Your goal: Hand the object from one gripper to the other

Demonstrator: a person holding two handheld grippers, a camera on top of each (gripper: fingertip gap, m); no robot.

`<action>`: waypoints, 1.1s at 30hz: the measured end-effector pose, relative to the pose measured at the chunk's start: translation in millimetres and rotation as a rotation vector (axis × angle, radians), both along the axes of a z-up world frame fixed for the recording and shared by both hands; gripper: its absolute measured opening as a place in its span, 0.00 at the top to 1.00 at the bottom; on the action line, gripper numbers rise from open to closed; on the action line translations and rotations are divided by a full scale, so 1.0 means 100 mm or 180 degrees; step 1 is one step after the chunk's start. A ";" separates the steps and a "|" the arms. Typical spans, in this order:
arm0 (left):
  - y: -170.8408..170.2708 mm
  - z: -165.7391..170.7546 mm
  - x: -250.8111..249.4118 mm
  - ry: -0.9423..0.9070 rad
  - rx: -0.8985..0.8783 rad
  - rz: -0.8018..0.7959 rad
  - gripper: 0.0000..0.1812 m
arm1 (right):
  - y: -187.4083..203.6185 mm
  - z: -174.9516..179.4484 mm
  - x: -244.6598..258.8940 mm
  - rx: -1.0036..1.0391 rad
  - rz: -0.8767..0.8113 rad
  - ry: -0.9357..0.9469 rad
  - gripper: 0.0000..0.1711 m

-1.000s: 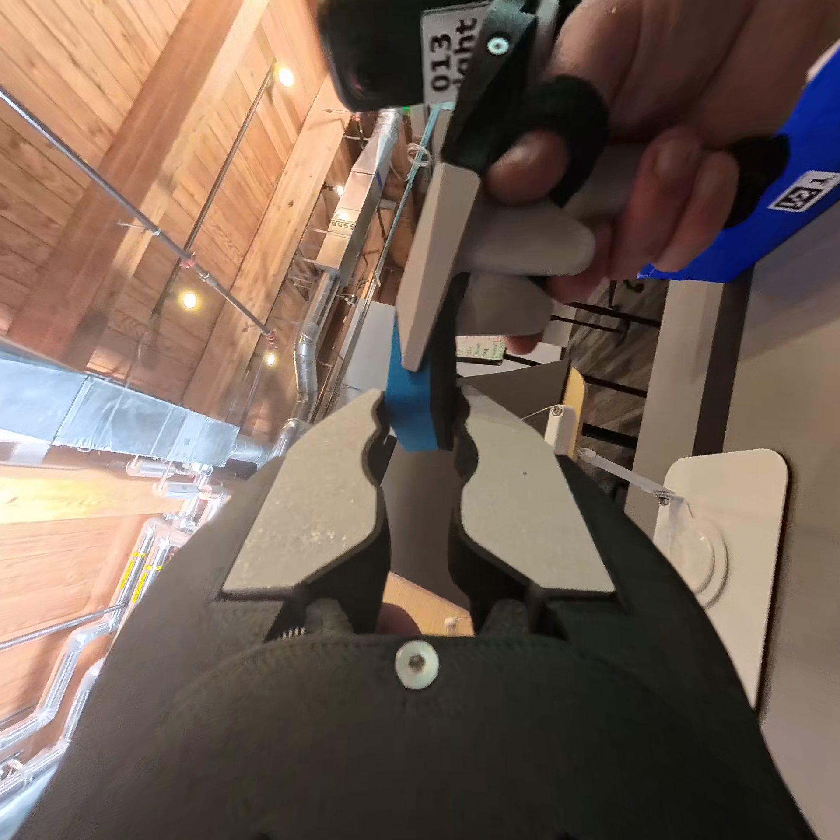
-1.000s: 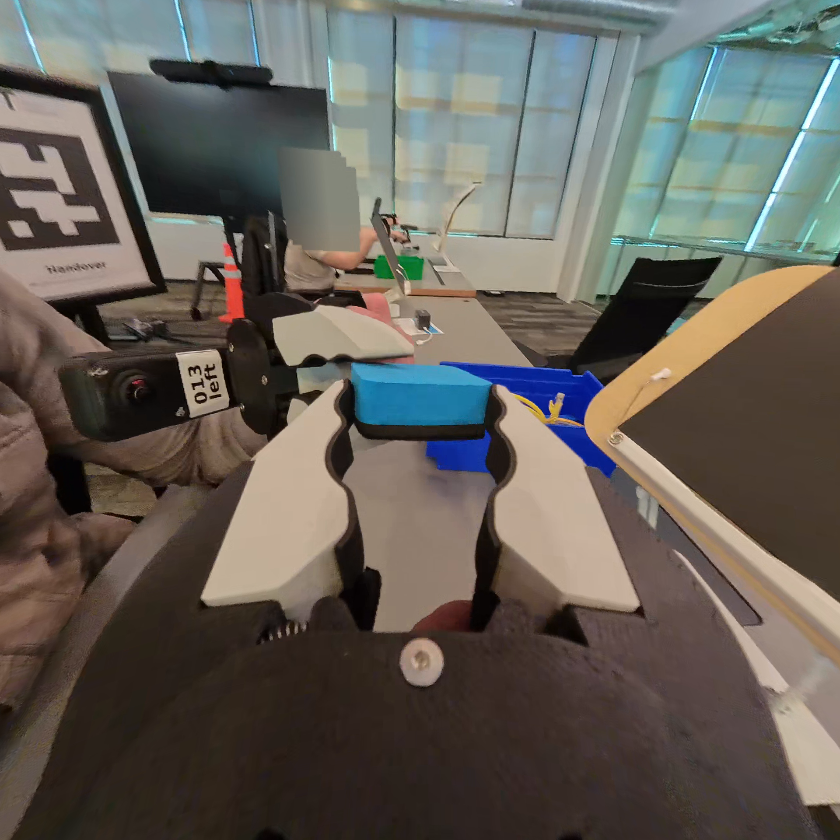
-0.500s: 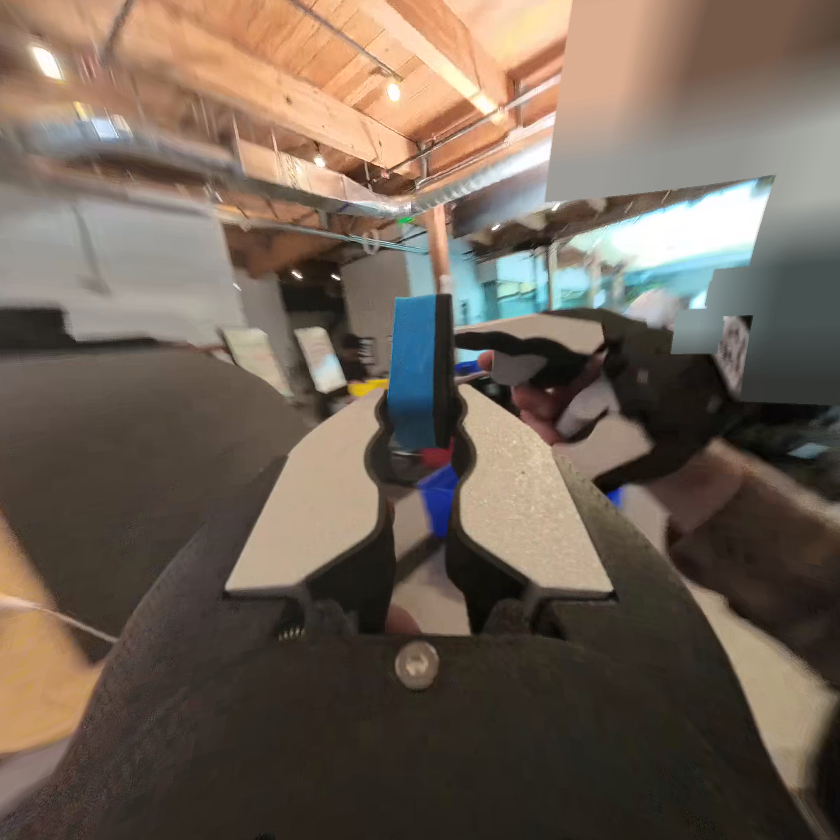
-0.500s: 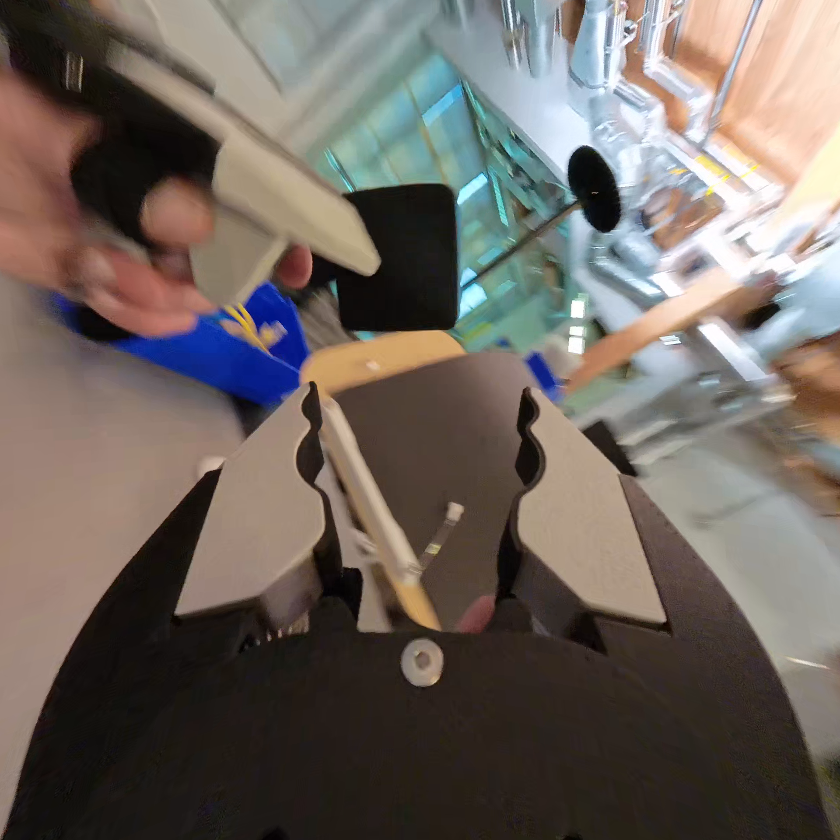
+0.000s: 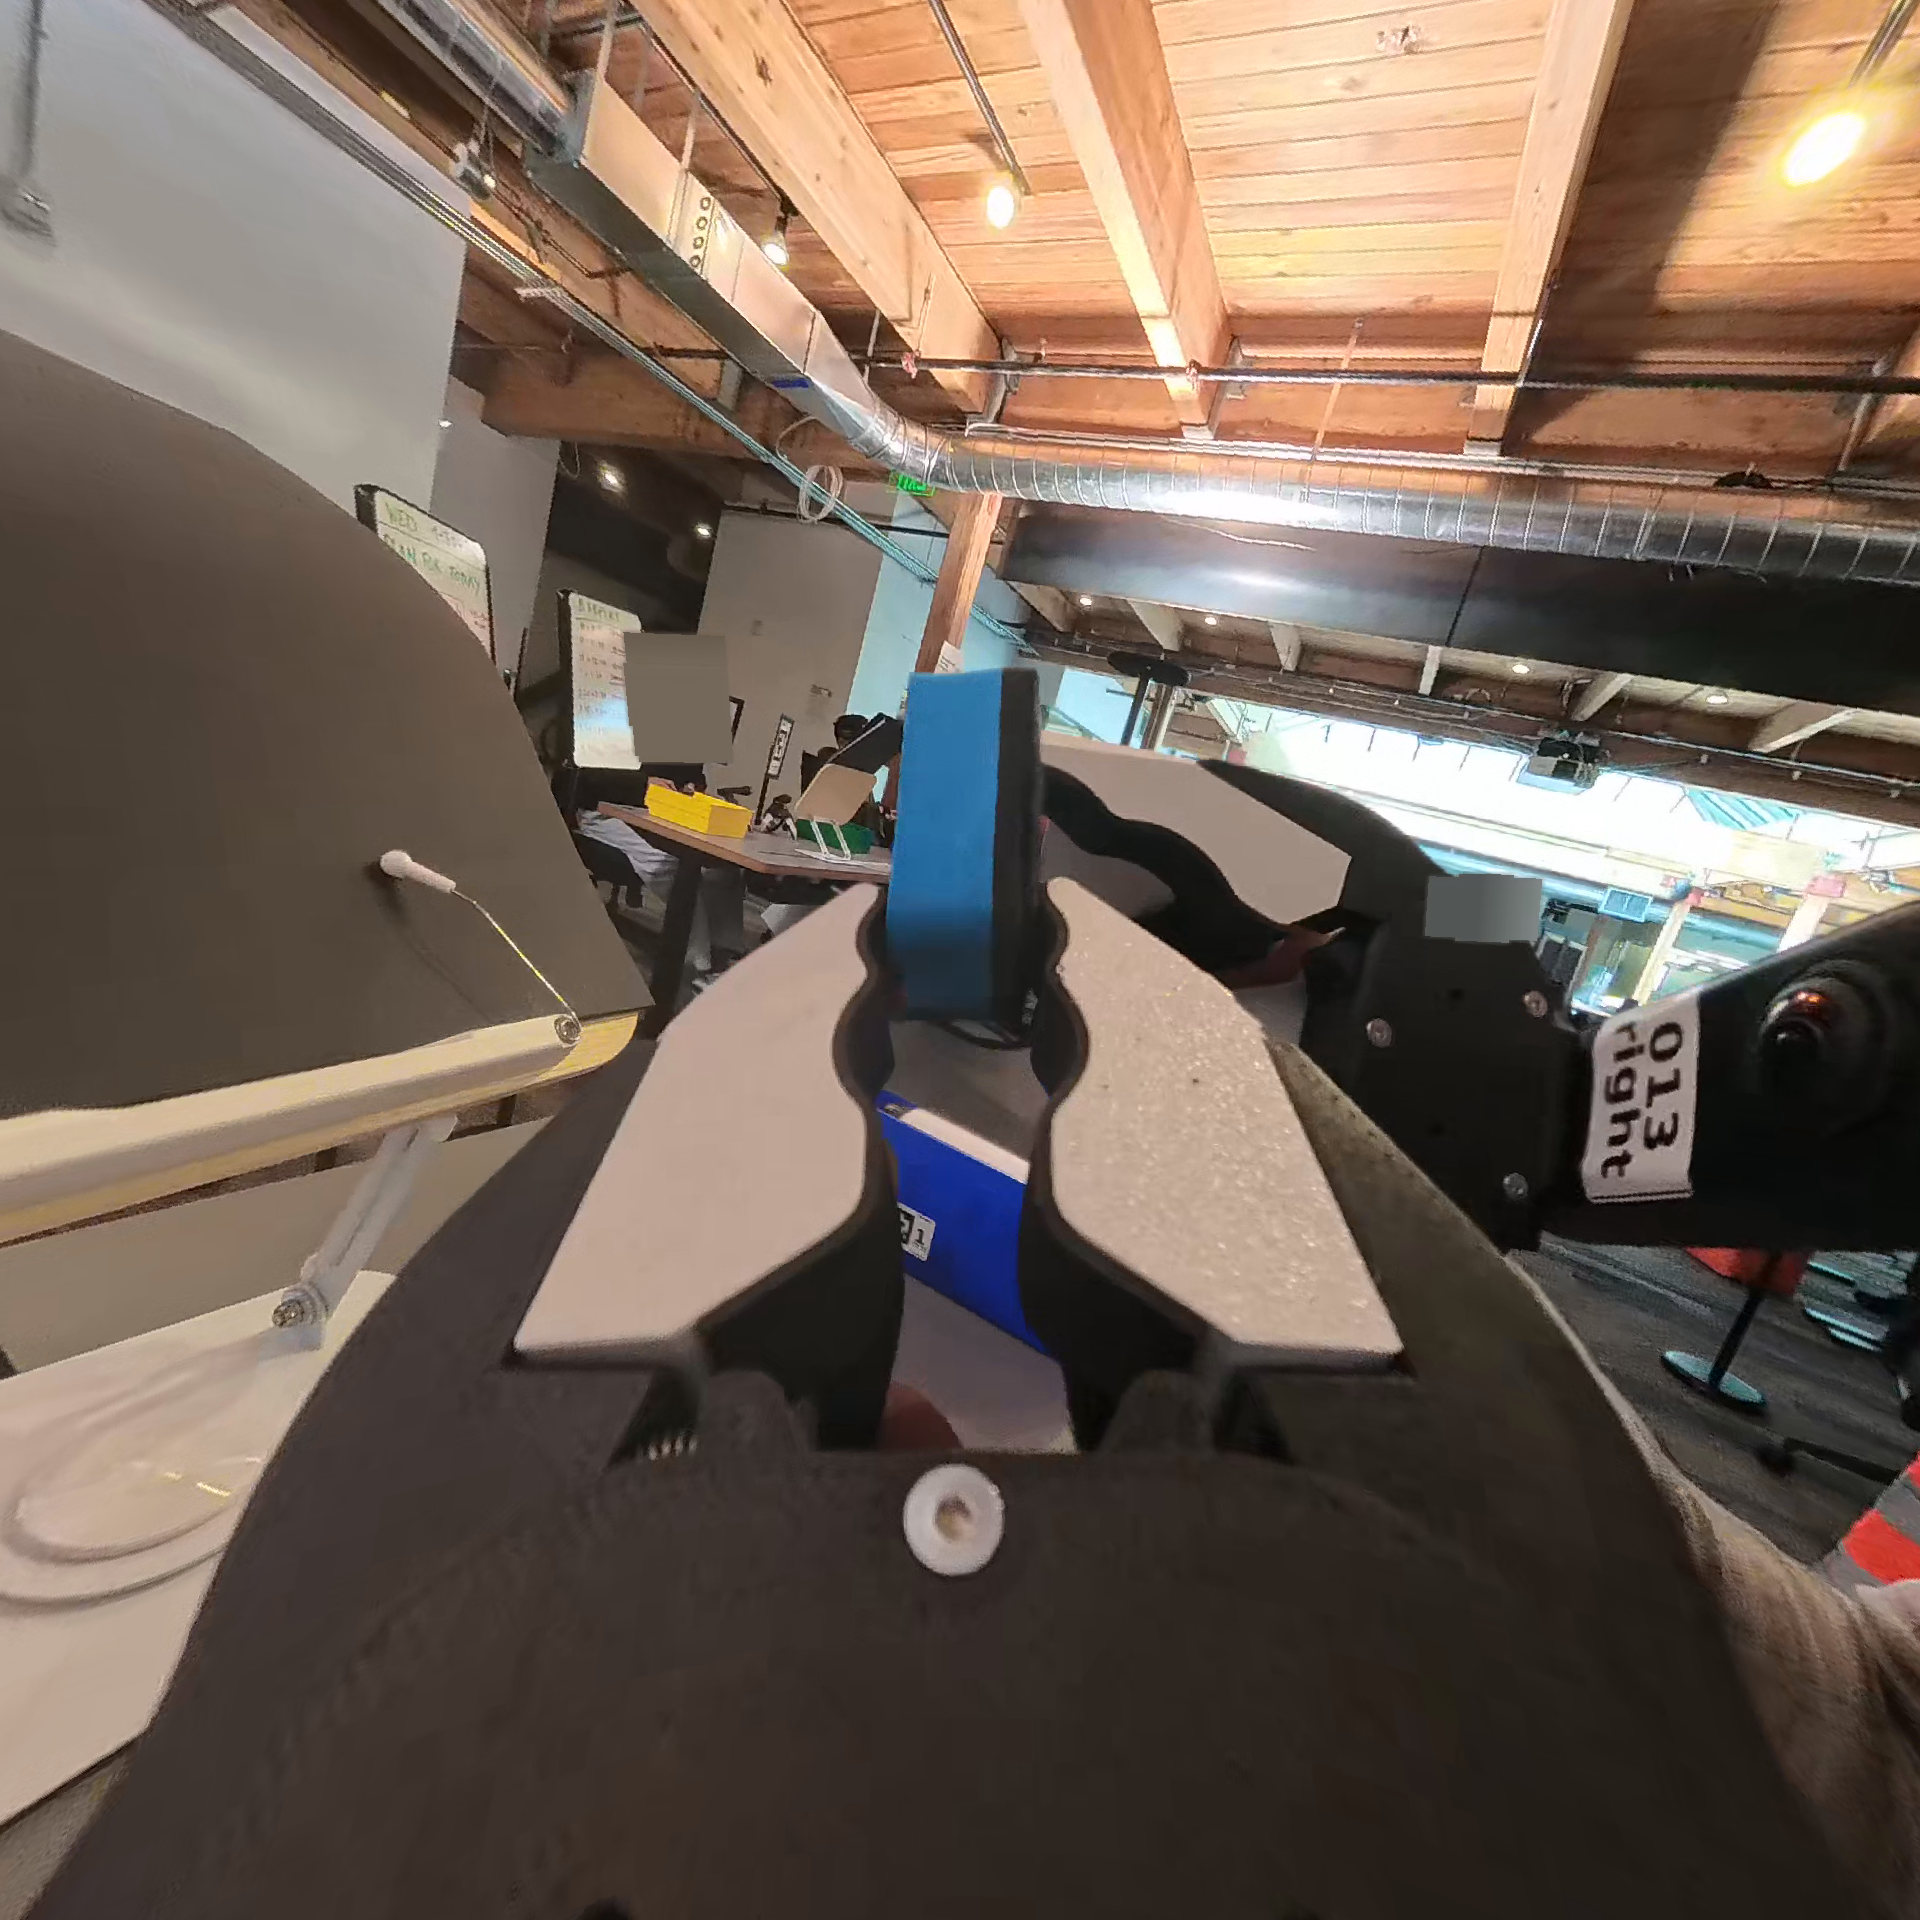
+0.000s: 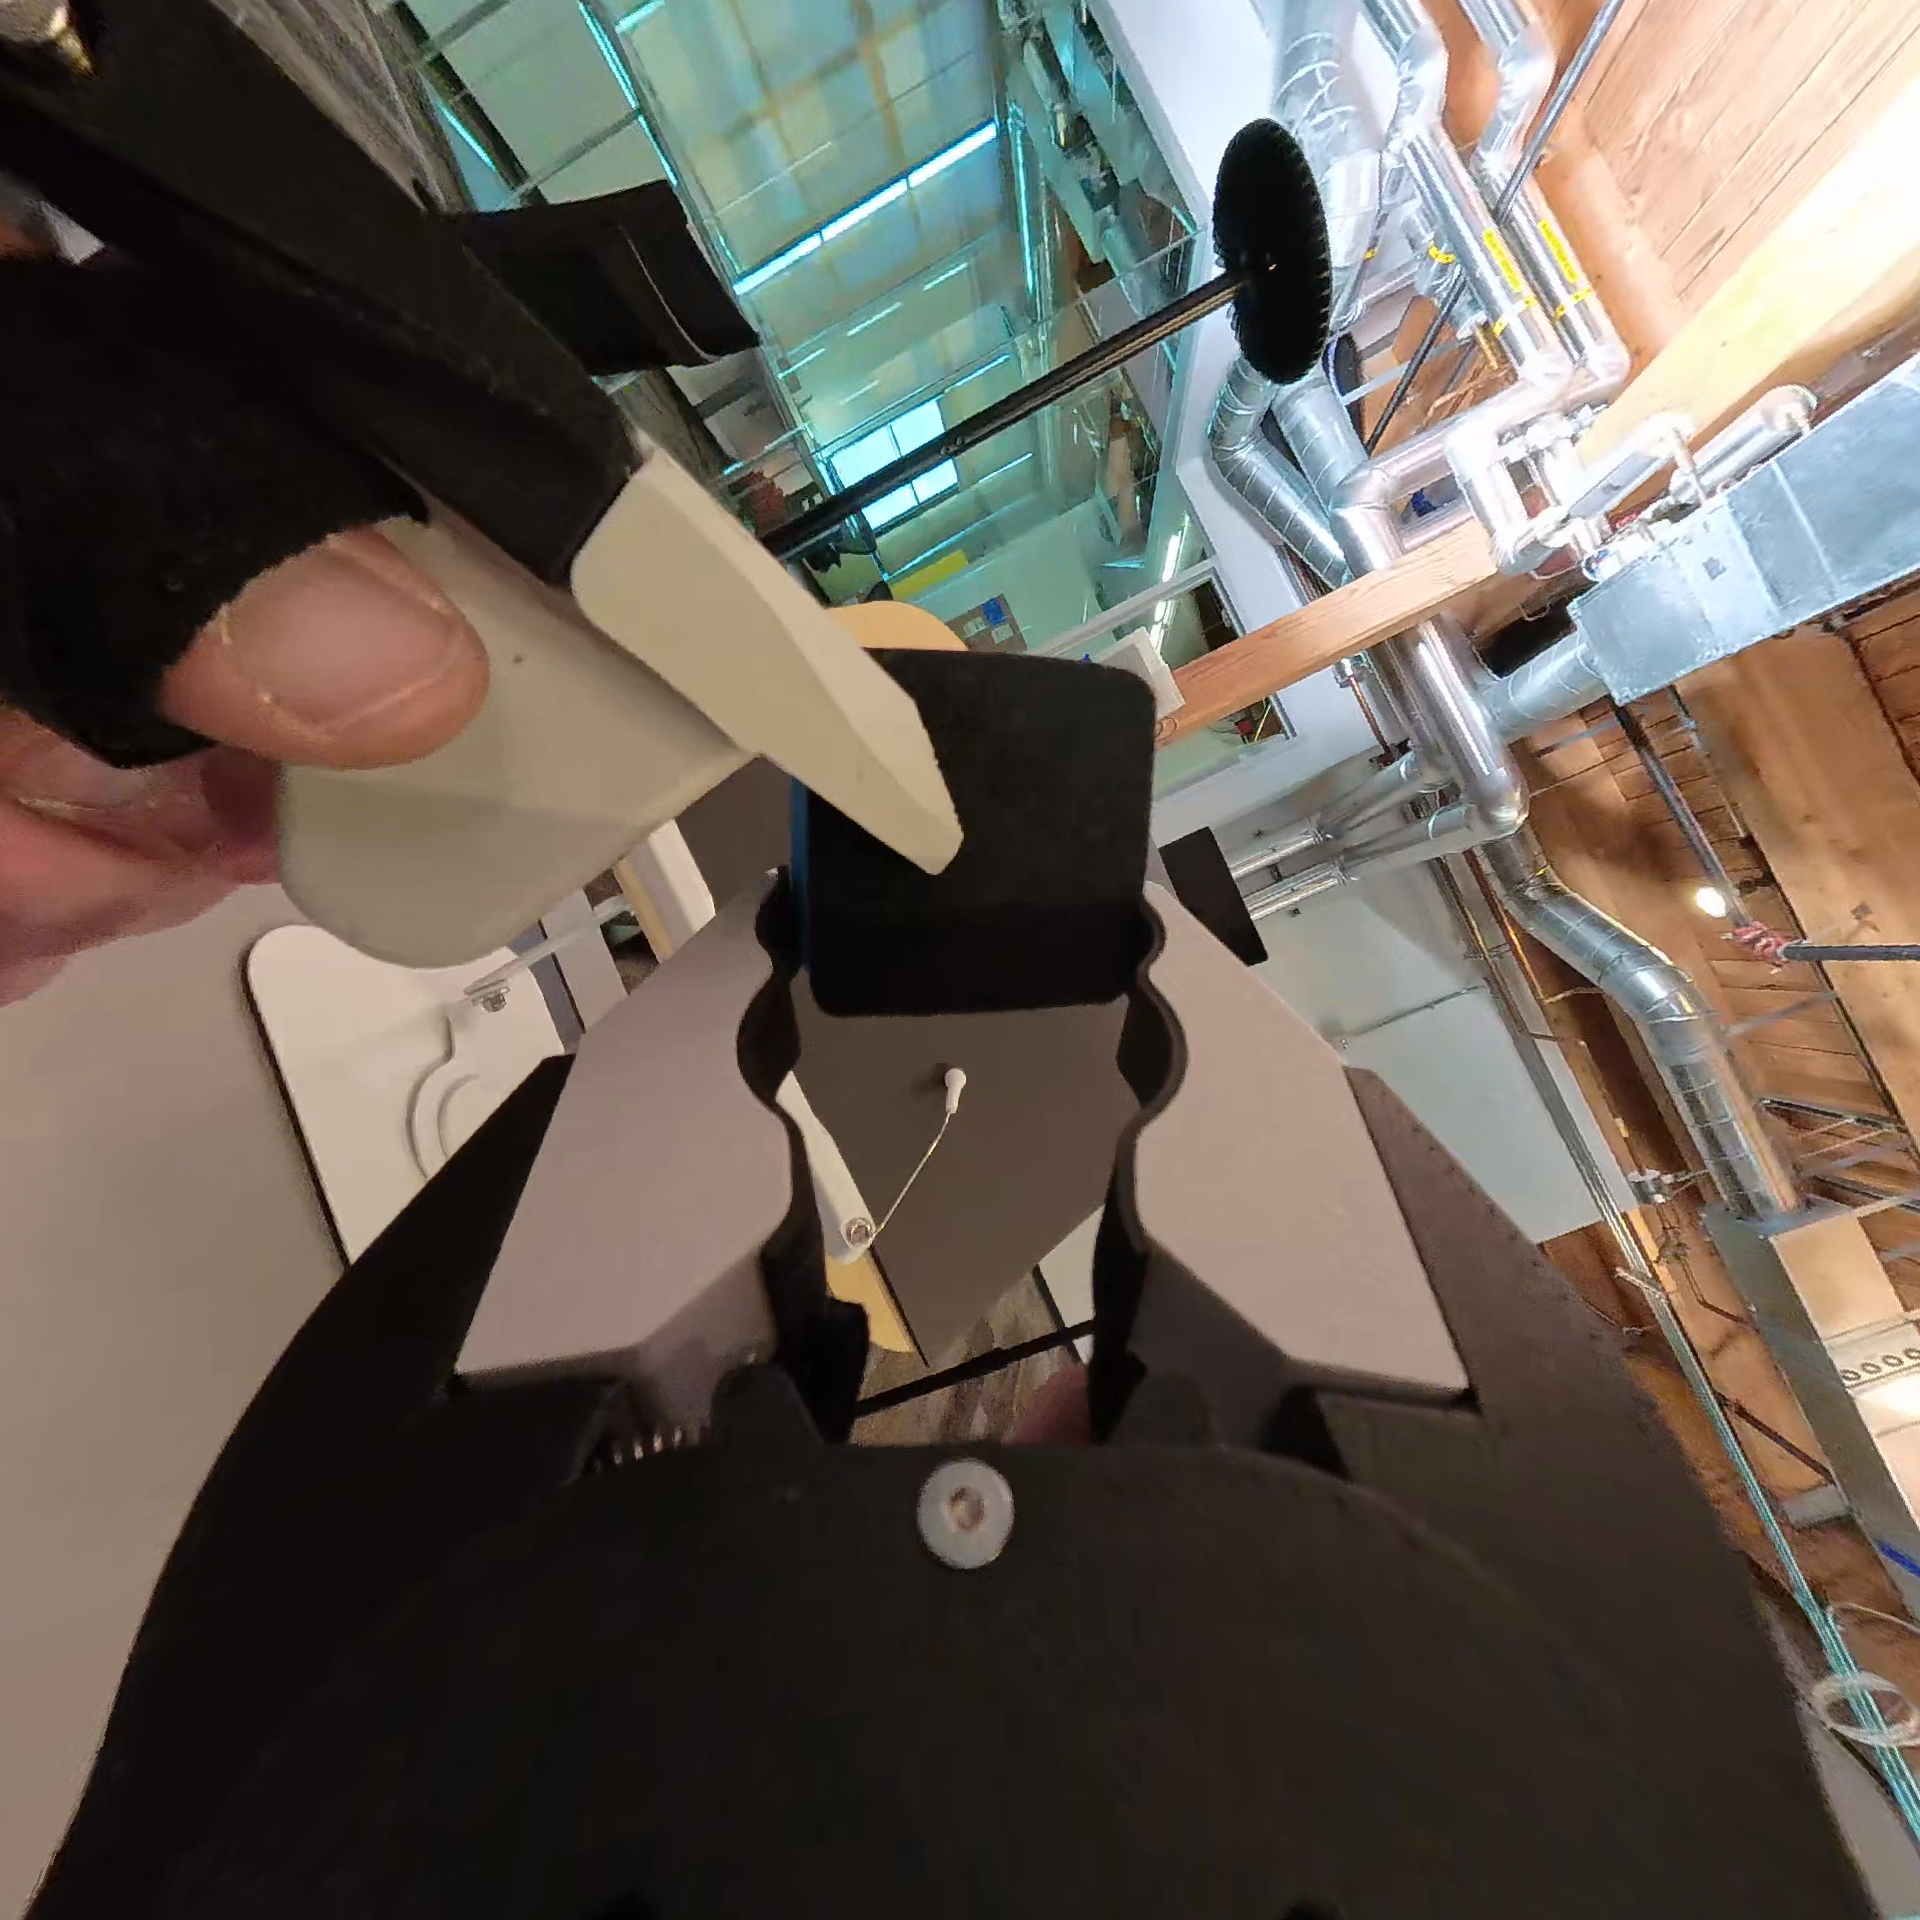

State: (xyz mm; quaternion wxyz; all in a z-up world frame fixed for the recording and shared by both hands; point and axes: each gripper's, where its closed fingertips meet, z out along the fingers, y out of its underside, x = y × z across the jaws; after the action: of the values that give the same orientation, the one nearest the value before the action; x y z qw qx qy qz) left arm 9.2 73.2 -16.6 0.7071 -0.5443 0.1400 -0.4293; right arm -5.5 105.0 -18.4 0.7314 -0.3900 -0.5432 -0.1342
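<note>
Right now the blue-and-black foam block (image 5: 961, 842) stands upright, clamped by its thin sides between the left gripper (image 5: 961, 940) fingers. The right gripper (image 6: 961, 935) has its fingers spread apart around the block's wider black face (image 6: 997, 831), its lower corners just inside the fingertips, not visibly squeezed. Half a second ago the right gripper's fingers were well clear below the block; since then they have closed in around it, and the left gripper still holds it.
</note>
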 end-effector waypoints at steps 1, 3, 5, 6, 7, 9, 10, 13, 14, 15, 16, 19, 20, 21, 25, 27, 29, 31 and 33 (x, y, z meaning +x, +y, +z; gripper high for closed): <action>0.00 -0.01 0.00 0.0003 0.0011 0.0013 0.87 | 0.01 -0.01 0.00 -0.0043 -0.0003 -0.0013 0.66; 0.00 -0.01 0.00 0.0001 0.0039 -0.0018 0.87 | 0.00 -0.01 0.01 -0.0062 0.0022 -0.0013 0.66; -0.01 -0.01 0.00 0.0063 0.0072 -0.0021 0.87 | 0.00 -0.02 0.02 -0.0143 0.0052 0.0002 0.66; -0.02 0.00 0.01 0.0089 0.0110 -0.0025 0.87 | -0.01 -0.02 0.02 -0.0175 0.0086 0.0013 0.67; -0.04 0.01 0.01 0.0145 0.0157 -0.0017 0.87 | -0.02 -0.02 0.02 -0.0220 0.0118 0.0012 0.67; -0.08 0.05 0.01 0.0324 0.0392 0.0087 0.78 | -0.01 -0.02 0.07 -0.0395 0.0172 0.0049 0.67; -0.11 0.08 0.01 0.0459 0.0567 0.0179 0.76 | -0.01 -0.03 0.10 -0.0510 0.0212 0.0063 0.67; -0.20 0.15 0.00 0.1138 0.1204 0.0540 0.72 | 0.03 -0.09 0.22 -0.0826 0.0286 0.0005 0.67; -0.21 0.14 0.00 0.1439 0.1414 0.0718 0.72 | 0.02 -0.14 0.25 -0.0954 0.0331 -0.0065 0.67; -0.21 0.11 0.01 0.1808 0.1649 0.0907 0.71 | 0.01 -0.20 0.28 -0.1057 0.0375 -0.0169 0.66; -0.21 0.07 0.02 0.2168 0.1863 0.1093 0.68 | 0.00 -0.26 0.31 -0.1121 0.0392 -0.0273 0.66; -0.14 -0.13 0.08 0.3098 0.2223 0.1379 0.61 | -0.06 -0.42 0.36 -0.1195 0.0455 -0.0617 0.66; -0.13 -0.21 0.11 0.3264 0.2256 0.1326 0.60 | -0.10 -0.49 0.35 -0.1277 0.0492 -0.0715 0.66; -0.14 -0.28 0.14 0.3376 0.2307 0.1261 0.60 | -0.14 -0.55 0.34 -0.1380 0.0537 -0.0797 0.66; -0.22 -0.48 0.25 0.3881 0.2908 0.1254 0.60 | -0.23 -0.87 0.35 -0.1981 0.0731 -0.1037 0.66; -0.28 -0.60 0.30 0.4146 0.3172 0.1138 0.60 | -0.27 -0.95 0.37 -0.2180 0.0857 -0.1064 0.66; -0.29 -0.67 0.30 0.4306 0.3233 0.1107 0.59 | -0.30 -0.93 0.39 -0.2257 0.0950 -0.1023 0.66; -0.30 -0.68 0.30 0.4322 0.3247 0.1084 0.59 | -0.37 -0.86 0.41 -0.2352 0.1098 -0.0906 0.66; -0.28 -0.65 0.26 0.4340 0.3247 0.1170 0.59 | -0.39 -0.86 0.46 -0.2435 0.1156 -0.0891 0.66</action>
State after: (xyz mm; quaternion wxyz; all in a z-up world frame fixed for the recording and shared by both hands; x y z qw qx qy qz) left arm 35.7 45.1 -82.0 0.6846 -0.3134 0.6179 0.2263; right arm 40.9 66.0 -104.0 0.4656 -0.5089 -0.7072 0.1555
